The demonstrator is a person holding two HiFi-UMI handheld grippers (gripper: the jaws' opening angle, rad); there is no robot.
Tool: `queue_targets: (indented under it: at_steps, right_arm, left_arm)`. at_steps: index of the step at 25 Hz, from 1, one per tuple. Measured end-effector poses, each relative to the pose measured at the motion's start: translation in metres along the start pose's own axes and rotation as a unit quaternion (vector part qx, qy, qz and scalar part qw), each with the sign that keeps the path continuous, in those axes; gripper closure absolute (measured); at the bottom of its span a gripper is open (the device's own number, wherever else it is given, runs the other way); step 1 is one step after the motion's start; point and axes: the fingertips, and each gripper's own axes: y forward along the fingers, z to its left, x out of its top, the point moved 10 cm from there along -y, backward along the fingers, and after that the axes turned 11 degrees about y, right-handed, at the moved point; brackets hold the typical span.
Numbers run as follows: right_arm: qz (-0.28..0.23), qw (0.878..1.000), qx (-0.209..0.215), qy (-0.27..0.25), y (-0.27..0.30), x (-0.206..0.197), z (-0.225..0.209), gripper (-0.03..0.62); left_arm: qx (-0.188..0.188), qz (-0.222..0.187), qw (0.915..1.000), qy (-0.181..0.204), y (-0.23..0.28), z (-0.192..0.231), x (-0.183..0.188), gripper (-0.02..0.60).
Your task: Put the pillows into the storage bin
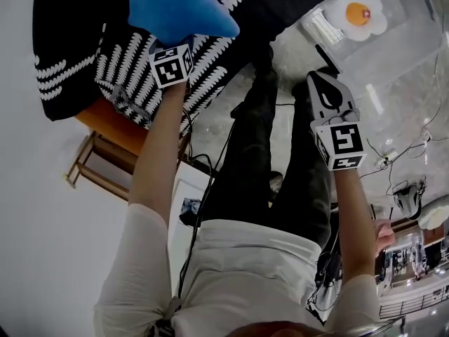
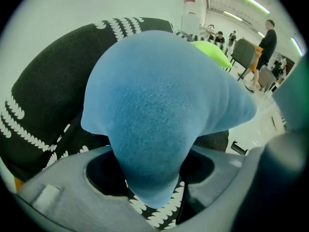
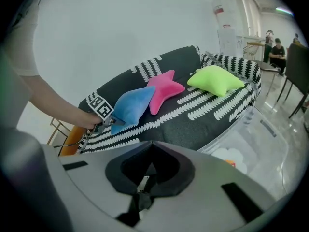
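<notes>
Left tongs (image 2: 150, 178) pinch a corner of the blue pillow (image 2: 159, 105) on the sofa (image 3: 203, 124); right tongs (image 3: 147, 175) closed, empty.

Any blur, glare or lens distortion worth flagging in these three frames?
Head view: evenly lit and sharp, with light streaks on the clear storage bin. Left gripper view: the blue pillow fills the frame, soft at close range, corners vignetted black. Right gripper view: fisheye bows the sofa, the jaws in front are out of focus, ceiling lights glare top right.
</notes>
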Motion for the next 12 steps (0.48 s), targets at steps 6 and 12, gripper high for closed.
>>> queue_targets:
  at_steps: [6, 12]
  right_arm:
    - [-0.006, 1.0, 0.006, -0.016, -0.024, -0.005, -0.014, 0.592]
    - [-0.01, 1.0, 0.008, -0.024, -0.052, -0.01, -0.031, 0.592]
  left_arm:
    - [0.0, -0.02, 0.9997, -0.014, -0.039, -0.022, 0.009, 0.308]
    - [-0.006, -0.037, 0.9986, -0.038, -0.068, -0.054, 0.02, 0.334]
